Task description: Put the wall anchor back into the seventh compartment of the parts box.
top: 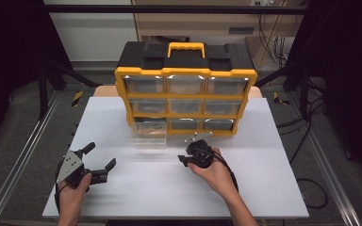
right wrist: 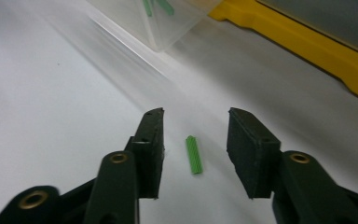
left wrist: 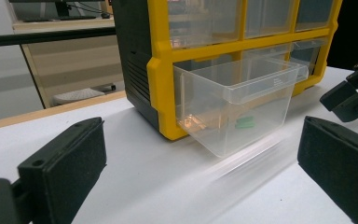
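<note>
Right claw spread, unpinched; plug sits between pads, long axis 12–6. Your right's nearer.

We see a small green ribbed plug lying flat on the white table, pointing away from us toward a clear plastic drawer. That drawer stands pulled out from the bottom left slot of a yellow and black organiser and holds more green plugs.
</note>
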`<state>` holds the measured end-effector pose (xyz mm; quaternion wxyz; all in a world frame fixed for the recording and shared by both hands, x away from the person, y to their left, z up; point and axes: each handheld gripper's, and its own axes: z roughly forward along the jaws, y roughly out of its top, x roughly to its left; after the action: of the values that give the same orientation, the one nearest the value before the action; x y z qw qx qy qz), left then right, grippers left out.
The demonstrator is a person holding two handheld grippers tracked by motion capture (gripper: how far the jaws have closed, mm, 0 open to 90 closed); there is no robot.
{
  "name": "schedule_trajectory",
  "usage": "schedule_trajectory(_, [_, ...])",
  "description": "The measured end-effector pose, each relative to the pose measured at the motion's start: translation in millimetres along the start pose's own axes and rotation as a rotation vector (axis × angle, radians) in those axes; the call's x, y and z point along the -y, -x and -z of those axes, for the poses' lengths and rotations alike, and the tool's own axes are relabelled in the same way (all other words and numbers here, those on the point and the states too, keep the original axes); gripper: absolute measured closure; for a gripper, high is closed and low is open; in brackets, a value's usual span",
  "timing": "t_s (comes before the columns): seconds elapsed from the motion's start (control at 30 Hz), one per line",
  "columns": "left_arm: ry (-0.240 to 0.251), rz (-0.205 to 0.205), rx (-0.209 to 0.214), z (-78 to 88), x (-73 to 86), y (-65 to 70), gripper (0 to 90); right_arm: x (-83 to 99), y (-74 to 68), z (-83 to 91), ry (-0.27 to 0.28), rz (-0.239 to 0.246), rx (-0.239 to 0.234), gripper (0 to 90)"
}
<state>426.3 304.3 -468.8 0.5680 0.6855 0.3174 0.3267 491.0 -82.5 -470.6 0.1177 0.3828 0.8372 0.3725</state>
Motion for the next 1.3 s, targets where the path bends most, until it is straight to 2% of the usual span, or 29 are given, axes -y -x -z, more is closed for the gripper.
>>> schedule_trajectory(0.1, [0.0, 0.0, 0.0, 0.4, -0.1, -0.1, 0.8, 1.9, 0.0, -3.2, -0.006, -0.003, -0.013, 62.4])
schedule_trajectory(0.27, [0.001, 0.004, -0.002, 0.5, 0.1, -1.2, 0.9, 6.1, -2.2, -12.7, -0.046, 0.014, 0.002, 69.2])
schedule_trajectory(0.77, [0.001, 0.003, -0.001, 0.1, 0.1, -1.5, 0.9, 8.5, -4.3, -20.1, -0.079, 0.071, 0.025, 80.4])
schedule_trajectory(0.83, [0.001, 0.004, -0.002, 0.2, 0.1, -1.7, 0.9, 8.4, -4.9, -20.1, -0.08, 0.068, 0.029, 81.7])
schedule_trajectory(0.87, [0.001, 0.003, -0.001, 0.2, 0.1, -1.8, 0.9, 9.0, -4.5, -20.2, -0.075, 0.081, 0.031, 84.2])
schedule_trajectory(1.0, [0.002, 0.003, -0.001, 0.4, -0.1, -1.8, 0.9, 9.5, -4.6, -19.4, -0.07, 0.08, 0.03, 84.3])
schedule_trajectory(1.07, [0.003, 0.004, -0.003, 0.9, -0.1, -2.6, 0.9, 8.0, -3.3, -14.6, -0.018, 0.059, 0.022, 84.3])
schedule_trajectory(1.1, [0.003, 0.004, -0.003, 0.9, -0.1, -2.6, 0.9, 8.0, -3.3, -14.6, -0.018, 0.059, 0.022, 84.3])
schedule_trajectory(1.13, [0.004, 0.006, -0.004, 1.3, -0.1, -3.1, 0.9, 5.0, -2.7, -8.5, 0.032, 0.041, 0.004, 84.3])
schedule_trajectory(1.3, [0.007, 0.007, -0.006, 1.8, -0.3, -3.2, 0.9, -6.3, -3.8, 8.4, 0.154, 0.019, -0.021, 84.4])
